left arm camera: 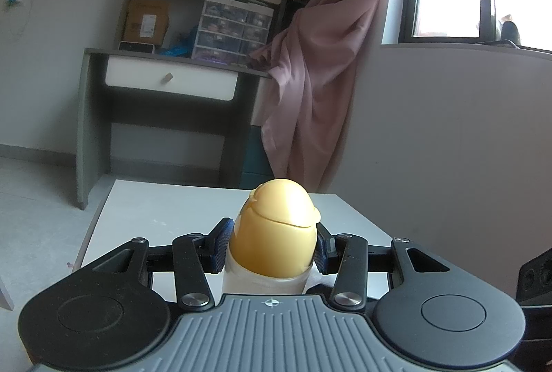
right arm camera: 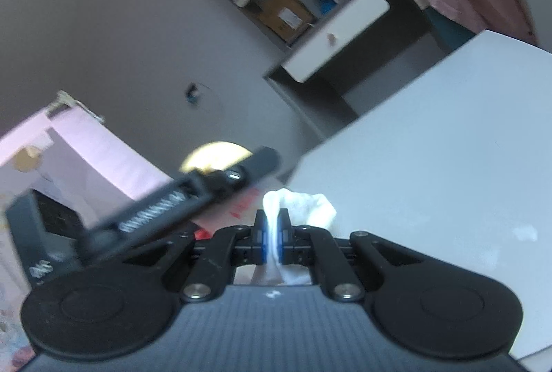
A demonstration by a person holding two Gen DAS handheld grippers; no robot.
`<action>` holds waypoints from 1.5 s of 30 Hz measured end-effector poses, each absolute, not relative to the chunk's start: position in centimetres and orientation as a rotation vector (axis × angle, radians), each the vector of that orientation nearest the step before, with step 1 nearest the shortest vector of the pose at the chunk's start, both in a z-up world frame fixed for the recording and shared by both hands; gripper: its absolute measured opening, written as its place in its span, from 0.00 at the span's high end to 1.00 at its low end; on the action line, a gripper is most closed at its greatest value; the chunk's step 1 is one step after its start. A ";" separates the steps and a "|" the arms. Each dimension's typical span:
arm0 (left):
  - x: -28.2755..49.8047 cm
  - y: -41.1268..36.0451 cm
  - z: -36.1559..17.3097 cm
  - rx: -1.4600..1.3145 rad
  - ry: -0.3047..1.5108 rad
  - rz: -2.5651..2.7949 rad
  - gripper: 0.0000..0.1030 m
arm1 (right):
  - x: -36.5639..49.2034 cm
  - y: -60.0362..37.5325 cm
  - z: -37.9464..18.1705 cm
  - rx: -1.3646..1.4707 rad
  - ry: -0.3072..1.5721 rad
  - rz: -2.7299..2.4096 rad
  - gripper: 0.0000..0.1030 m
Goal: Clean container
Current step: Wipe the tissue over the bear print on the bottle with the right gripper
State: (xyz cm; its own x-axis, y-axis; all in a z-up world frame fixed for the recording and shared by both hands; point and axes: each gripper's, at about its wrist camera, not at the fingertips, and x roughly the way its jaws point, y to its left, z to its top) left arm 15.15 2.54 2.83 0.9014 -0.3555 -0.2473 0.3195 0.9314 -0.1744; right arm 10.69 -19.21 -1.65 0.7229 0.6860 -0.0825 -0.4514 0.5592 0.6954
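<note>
My left gripper point(left arm camera: 272, 242) is shut on a white bottle with a rounded yellow cap point(left arm camera: 274, 230); its blue-padded fingers point(left arm camera: 220, 244) press both sides of the bottle just below the cap, above the white table point(left arm camera: 155, 209). My right gripper point(right arm camera: 272, 230) is shut on a crumpled white tissue point(right arm camera: 300, 204), which bulges out past the fingertips. In the right wrist view the left gripper's black body point(right arm camera: 165, 203) crosses the frame at left, with the yellow cap point(right arm camera: 214, 154) showing behind it and the bottle's red-printed label point(right arm camera: 245, 203) close to the tissue.
The white table point(right arm camera: 431, 144) fills the right of the right wrist view, with a small scrap point(right arm camera: 526, 232) on it. A pink box point(right arm camera: 69, 151) stands at left. Behind are a grey desk with a white drawer point(left arm camera: 169, 80), shelves, and a pink curtain point(left arm camera: 327, 61).
</note>
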 end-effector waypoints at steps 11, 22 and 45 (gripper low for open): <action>15.0 3.0 2.9 -0.132 0.282 -0.348 0.54 | 11.0 -19.1 -3.1 0.710 0.423 0.709 0.94; 14.8 3.1 2.7 -0.122 0.283 -0.345 0.54 | 11.1 -18.7 -3.8 0.679 0.475 0.691 0.94; 14.9 3.2 2.8 -0.123 0.285 -0.346 0.54 | 10.0 -18.1 -2.2 0.637 0.378 0.796 0.94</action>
